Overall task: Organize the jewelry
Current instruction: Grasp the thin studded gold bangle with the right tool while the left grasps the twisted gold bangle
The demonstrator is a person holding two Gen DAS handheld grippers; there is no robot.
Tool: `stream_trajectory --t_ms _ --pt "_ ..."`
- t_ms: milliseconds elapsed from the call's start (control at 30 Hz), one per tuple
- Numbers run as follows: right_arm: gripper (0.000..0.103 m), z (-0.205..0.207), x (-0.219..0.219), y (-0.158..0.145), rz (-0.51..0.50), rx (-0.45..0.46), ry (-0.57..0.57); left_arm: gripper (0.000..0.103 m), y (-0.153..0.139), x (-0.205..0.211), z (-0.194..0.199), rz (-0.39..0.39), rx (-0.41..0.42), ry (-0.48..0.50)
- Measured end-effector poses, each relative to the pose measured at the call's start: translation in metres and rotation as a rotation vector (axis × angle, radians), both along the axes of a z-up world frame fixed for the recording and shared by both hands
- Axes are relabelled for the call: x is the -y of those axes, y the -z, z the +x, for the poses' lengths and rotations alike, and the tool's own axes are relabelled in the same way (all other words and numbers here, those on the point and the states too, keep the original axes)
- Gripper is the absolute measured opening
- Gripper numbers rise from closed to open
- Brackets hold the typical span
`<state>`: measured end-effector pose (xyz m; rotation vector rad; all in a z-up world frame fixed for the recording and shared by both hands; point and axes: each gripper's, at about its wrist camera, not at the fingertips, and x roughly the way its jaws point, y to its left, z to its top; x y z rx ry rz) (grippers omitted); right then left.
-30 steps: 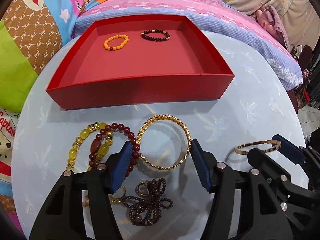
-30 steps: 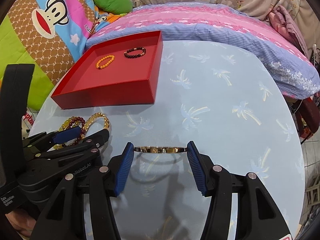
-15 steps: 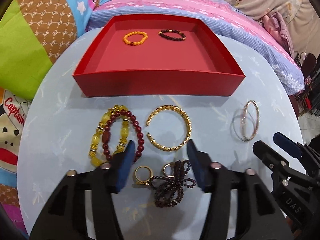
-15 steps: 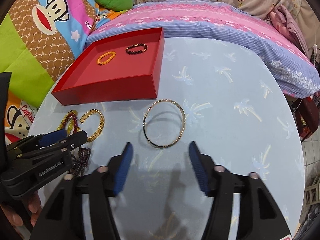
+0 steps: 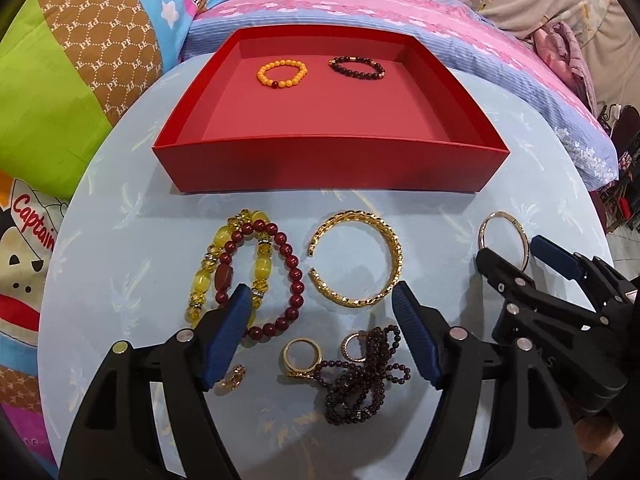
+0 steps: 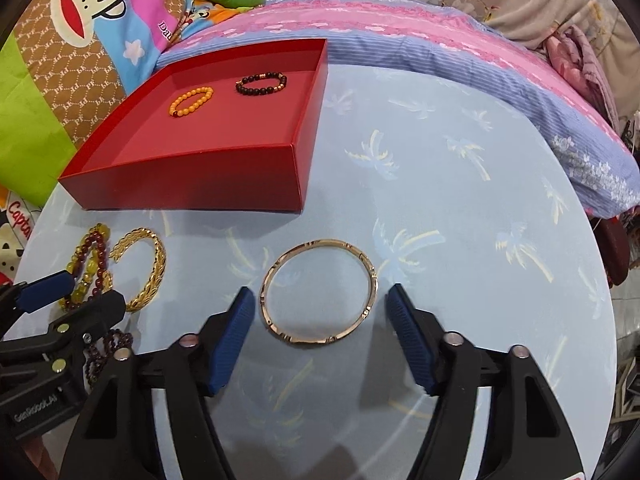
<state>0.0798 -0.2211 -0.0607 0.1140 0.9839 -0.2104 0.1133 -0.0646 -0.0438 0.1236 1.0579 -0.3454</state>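
Observation:
A red tray (image 5: 328,164) at the table's far side holds an orange bead bracelet (image 5: 262,78) and a dark bead bracelet (image 5: 356,77). In front of it lie a yellow bead bracelet (image 5: 202,280), a red bead bracelet (image 5: 294,276) and a gold cuff (image 5: 394,256). My left gripper (image 5: 322,292) hovers over them, its jaws opening, with nothing gripped. A thin gold bangle (image 6: 370,276) lies flat between the fingers of my right gripper (image 6: 320,294). Its jaws are closing, but the pads stand clear of the bangle.
Two rings (image 5: 286,354) and a bunch of dark bead strands (image 5: 352,392) lie under the left gripper. The round table (image 6: 440,200) has a pale blue palm-print cover. Pink and blue bedding (image 6: 400,32) and cartoon cushions (image 5: 80,80) crowd its far and left edges.
The gold cuff and the thin bangle, earlier between the pads, now lie flat on the table. The left jaws have spread wider. The right gripper has sunk toward the thin bangle.

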Motion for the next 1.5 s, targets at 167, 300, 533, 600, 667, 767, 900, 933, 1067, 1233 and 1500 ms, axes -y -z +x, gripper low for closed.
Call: stream_trajectory --t_ms 167,300,533,600,667,767,900,933,1067,1233,1500 --pt "0.057 -0.001 0.000 0.000 0.000 0.004 0.011 0.071 0.005 0.009 0.001 0.008 -0.007 0.016" --pt "0.057 -0.009 0.006 -0.005 0.027 0.016 0.034 0.072 0.011 0.017 0.005 0.019 -0.010 0.026" --pt "0.057 -0.013 0.009 -0.011 0.044 0.026 0.032 0.070 0.015 0.029 0.013 0.036 0.020 0.030" --pt "0.057 -0.013 0.008 -0.012 0.049 0.027 0.030 0.060 0.014 0.030 0.014 0.038 0.028 0.035" --pt "0.057 -0.015 0.008 -0.012 0.052 0.028 0.028 0.059 0.013 0.030 0.014 0.031 0.026 0.044" --pt "0.057 -0.016 0.008 -0.012 0.056 0.027 0.029 0.059 0.011 0.029 0.013 0.019 0.022 0.052" --pt "0.057 -0.018 0.007 -0.014 0.057 0.029 0.029 0.059 0.007 0.024 0.010 -0.003 0.014 0.048" --pt "0.057 -0.019 0.006 -0.015 0.058 0.032 0.028 0.059 0.005 0.023 0.009 -0.005 0.016 0.048" --pt "0.057 -0.022 0.003 -0.023 0.058 0.047 0.019 0.059 -0.006 0.020 0.002 -0.021 0.026 0.049" --pt "0.056 -0.023 -0.003 -0.034 0.047 0.072 0.002 0.059 -0.022 0.012 -0.004 -0.037 0.047 0.045" --pt "0.008 -0.020 -0.005 -0.032 0.057 0.028 0.001 0.059 -0.032 -0.002 -0.008 -0.048 0.062 0.019"
